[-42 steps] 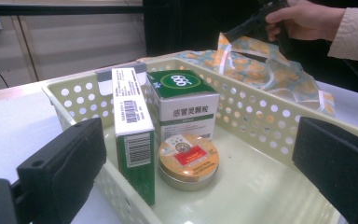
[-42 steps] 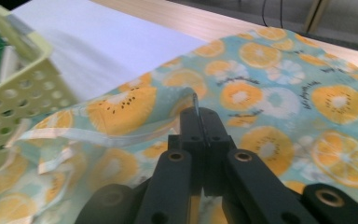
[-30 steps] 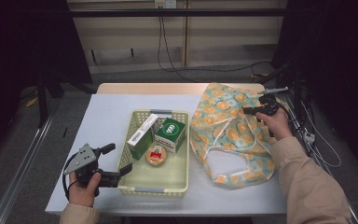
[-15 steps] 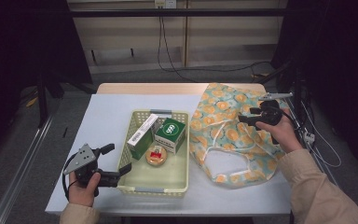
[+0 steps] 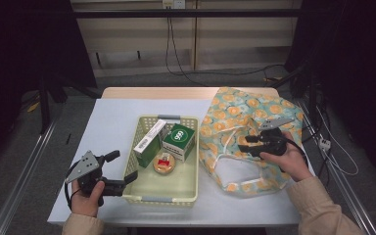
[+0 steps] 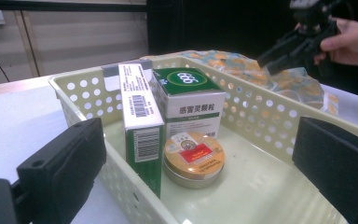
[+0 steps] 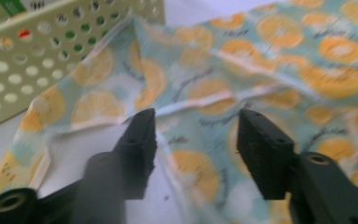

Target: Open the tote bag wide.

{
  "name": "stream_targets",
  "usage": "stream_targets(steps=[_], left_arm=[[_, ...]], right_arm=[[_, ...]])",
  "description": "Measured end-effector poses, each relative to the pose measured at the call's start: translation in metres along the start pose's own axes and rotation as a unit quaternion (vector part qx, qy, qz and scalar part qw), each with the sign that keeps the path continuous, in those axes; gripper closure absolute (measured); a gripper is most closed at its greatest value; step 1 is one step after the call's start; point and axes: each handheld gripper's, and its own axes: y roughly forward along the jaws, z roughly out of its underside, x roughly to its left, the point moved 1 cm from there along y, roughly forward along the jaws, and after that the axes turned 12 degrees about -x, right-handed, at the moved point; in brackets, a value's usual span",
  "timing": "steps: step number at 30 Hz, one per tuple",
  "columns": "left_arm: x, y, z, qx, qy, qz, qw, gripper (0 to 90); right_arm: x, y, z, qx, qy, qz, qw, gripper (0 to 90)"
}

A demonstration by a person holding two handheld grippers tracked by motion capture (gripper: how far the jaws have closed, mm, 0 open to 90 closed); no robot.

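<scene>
A cream perforated basket (image 5: 160, 199) (image 6: 261, 126) holds a tall green-and-white box (image 5: 149, 137) (image 6: 140, 112), a squat green box (image 5: 178, 139) (image 6: 191, 98) and a round tin (image 5: 164, 164) (image 6: 193, 156). My left gripper (image 5: 124, 166) (image 6: 200, 140) is open at the basket's near left corner, with one jaw outside the wall. To the right lies an orange-print cloth bag (image 5: 240, 112) (image 7: 284, 56). My right gripper (image 5: 249, 145) (image 7: 196, 135) hovers over the bag, pointing at the basket. Its jaws have just been closing but stand apart, with only fabric below them.
The table's pale top (image 5: 117, 117) stretches left and behind the basket. The basket's perforated wall (image 7: 51, 51) is close to the bag's left edge. Cables (image 5: 323, 142) hang off the table's right side. Dark floor surrounds the table.
My right hand has moved from the bag's far right edge toward me and leftward, over the bag's middle. Its jaws widened, then narrowed. The left gripper has stayed put.
</scene>
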Motion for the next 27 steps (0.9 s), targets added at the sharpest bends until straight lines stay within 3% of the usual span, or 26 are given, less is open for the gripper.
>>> stream_targets(steps=[2,5,7,12,23,27], left_arm=[[0.001,-0.001,0.000,-0.001,0.000,0.000,1.0000,2.4],[0.003,-0.003,-0.001,-0.006,-0.002,-0.002,1.0000,2.4],[0.004,-0.004,-0.002,-0.011,-0.002,-0.004,0.9999,2.4],[0.008,-0.005,-0.001,-0.015,-0.007,-0.007,0.9998,2.4],[0.008,-0.005,-0.001,-0.016,-0.008,-0.006,0.9998,2.4],[0.007,-0.004,-0.001,-0.015,-0.008,-0.005,0.9998,2.4]], right_arm=[[0.001,0.003,0.010,-0.005,-0.006,-0.006,1.0000,60.3],[0.001,0.007,0.018,0.017,-0.019,0.004,0.9997,60.8],[0.000,0.006,0.020,0.006,-0.008,0.000,0.9999,61.6],[-0.002,0.005,0.025,0.016,-0.008,0.002,0.9998,61.6],[-0.014,-0.004,0.033,0.028,-0.019,0.021,0.9992,66.7],[-0.012,-0.002,0.040,0.046,-0.036,0.006,0.9983,66.9]])
